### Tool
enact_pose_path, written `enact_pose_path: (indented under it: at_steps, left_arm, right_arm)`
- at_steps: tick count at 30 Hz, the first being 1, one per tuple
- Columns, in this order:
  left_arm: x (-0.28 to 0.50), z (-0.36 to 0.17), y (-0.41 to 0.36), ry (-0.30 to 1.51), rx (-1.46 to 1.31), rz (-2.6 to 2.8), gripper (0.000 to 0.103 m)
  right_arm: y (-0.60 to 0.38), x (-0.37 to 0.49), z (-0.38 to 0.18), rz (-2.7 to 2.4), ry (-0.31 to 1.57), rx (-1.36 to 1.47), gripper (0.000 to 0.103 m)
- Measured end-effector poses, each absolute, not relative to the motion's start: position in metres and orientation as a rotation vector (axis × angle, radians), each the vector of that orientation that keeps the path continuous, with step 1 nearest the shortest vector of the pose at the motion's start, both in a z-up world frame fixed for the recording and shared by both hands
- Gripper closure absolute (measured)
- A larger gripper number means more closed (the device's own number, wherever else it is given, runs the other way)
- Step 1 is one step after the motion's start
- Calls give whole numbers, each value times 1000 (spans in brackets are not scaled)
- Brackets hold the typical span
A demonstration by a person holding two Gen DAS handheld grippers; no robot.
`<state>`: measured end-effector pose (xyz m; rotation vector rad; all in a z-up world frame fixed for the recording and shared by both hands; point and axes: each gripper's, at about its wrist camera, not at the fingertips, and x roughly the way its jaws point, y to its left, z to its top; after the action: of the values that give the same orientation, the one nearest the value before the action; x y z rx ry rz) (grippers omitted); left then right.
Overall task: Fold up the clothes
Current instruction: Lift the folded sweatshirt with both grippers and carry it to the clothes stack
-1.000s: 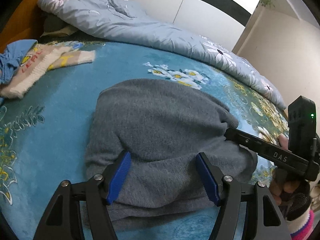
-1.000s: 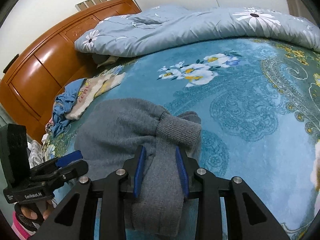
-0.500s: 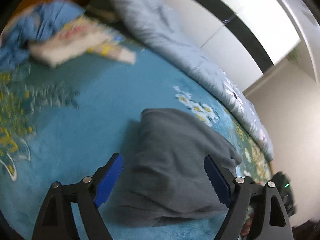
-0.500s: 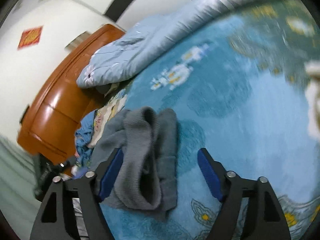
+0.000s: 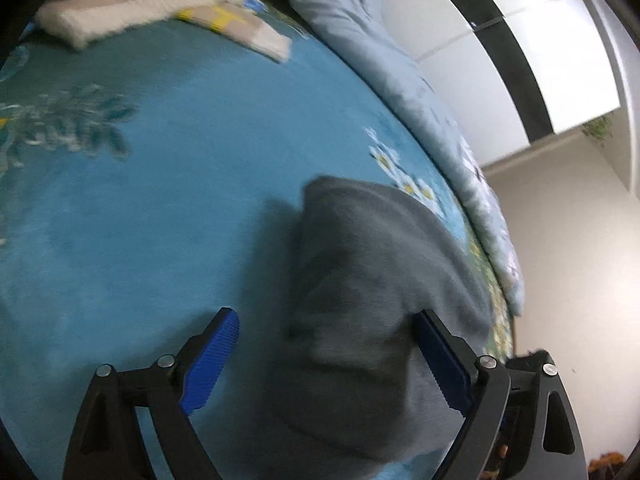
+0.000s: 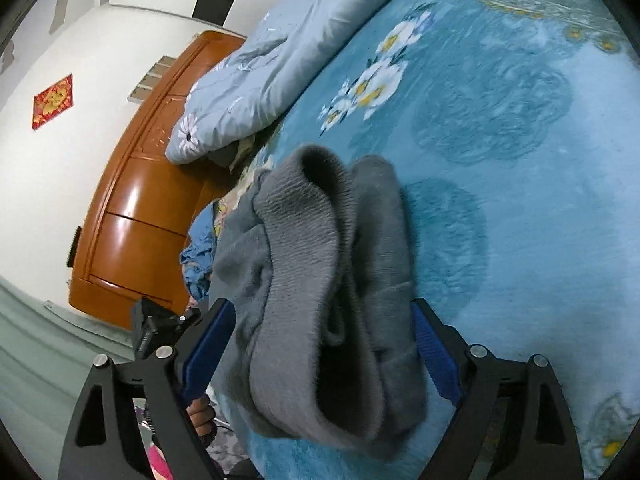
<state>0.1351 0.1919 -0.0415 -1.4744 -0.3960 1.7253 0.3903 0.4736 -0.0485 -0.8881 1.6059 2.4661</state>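
The bed [image 5: 168,200] fills both views, covered by a teal floral blanket [image 6: 520,200]. A pale blue quilt [image 6: 256,80] lies bunched along its far edge, beside the wooden headboard [image 6: 132,216].

The grey sweater [image 5: 372,288] lies folded into a thick bundle on the blanket, near the edge closest to the cameras. From the right wrist view its ribbed hem or cuff [image 6: 304,264] curls up on top of the bundle.

At the head end, well apart from the sweater, a cream knit garment [image 5: 160,4] with red lettering lies on the blanket, and a blue cloth [image 6: 198,256] sits crumpled near the headboard.

The left hand-held gripper [image 5: 324,360] stands wide, with its jaws either side of the sweater's near corner. The left pad is over bare blanket, the right over grey cloth; nothing is pinched.

The right hand-held gripper [image 6: 320,356] is opening, its jaws spread to the full. The ribbed end of the sweater lies loose between the blue pads [image 6: 434,356], not squeezed by them.

A hand [image 6: 202,410] shows below the sweater in the right view.
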Motion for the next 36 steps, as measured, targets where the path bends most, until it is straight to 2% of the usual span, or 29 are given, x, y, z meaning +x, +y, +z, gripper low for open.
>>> enact_pose_path:
  at_steps: [8, 16, 19, 21, 22, 24, 27, 30, 36]
  left_arm:
    - [147, -53, 212, -340, -1495, 1618, 8]
    - [142, -55, 208, -373, -1505, 1577, 7]
    - [142, -54, 206, -397, -1510, 1579, 9]
    - [143, -51, 203, -406, -1516, 1586, 13]
    - [144, -50, 203, -408, -1517, 1588, 19]
    - [148, -48, 202, -410, -1519, 1594, 22]
    - [152, -40, 198, -408, -1502, 1616, 32]
    - [158, -30, 196, -403, -1479, 1629, 36]
    - [182, -2, 193, -348, -1402, 1664, 38]
  right_arm:
    - [467, 384, -48, 2480, 1572, -894, 6]
    - [466, 385, -48, 2485, 1554, -888, 7]
    - [467, 388, -49, 2459, 1545, -896, 19]
    - [470, 391, -51, 2432, 1568, -895, 31]
    - [471, 393, -52, 2421, 1588, -896, 34]
    - [470, 391, -52, 2411, 1596, -905, 42]
    - [466, 388, -46, 2426, 1571, -927, 51]
    - [464, 390, -38, 2452, 1578, -920, 56]
    - [453, 398, -18, 2507, 1551, -933, 58]
